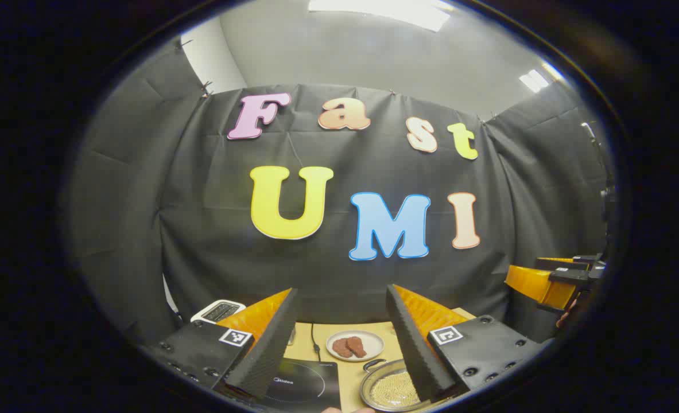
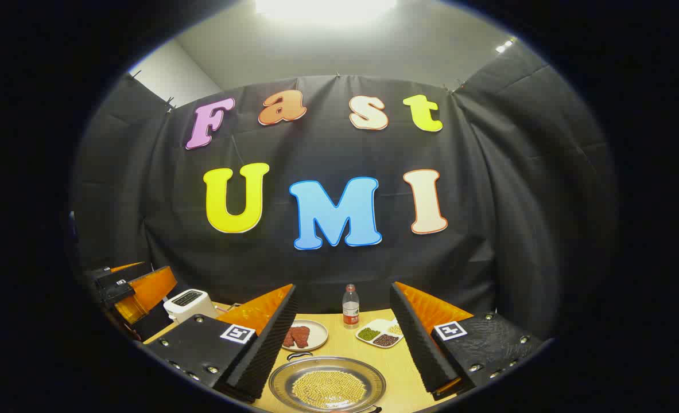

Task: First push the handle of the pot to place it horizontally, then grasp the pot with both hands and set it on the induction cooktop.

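Both jaws stand wide apart, gripping nothing: the left gripper [image 1: 342, 344] and the right gripper [image 2: 342, 344] hover above the table [image 2: 399, 370], well clear of the pot [image 2: 328, 383]. It sits low on the table, just right of the induction cooktop [image 1: 305, 381], full of pale beans. One thin handle [image 2: 299, 356] arcs at its far rim, so I'd nudge that gently with a single fingertip, keeping the pan from sliding. Count: one pot, one cooktop, one plate of meat [image 2: 302, 335], one bottle [image 2: 350, 307], one divided dish [image 2: 380, 334], one toaster [image 2: 189, 303]
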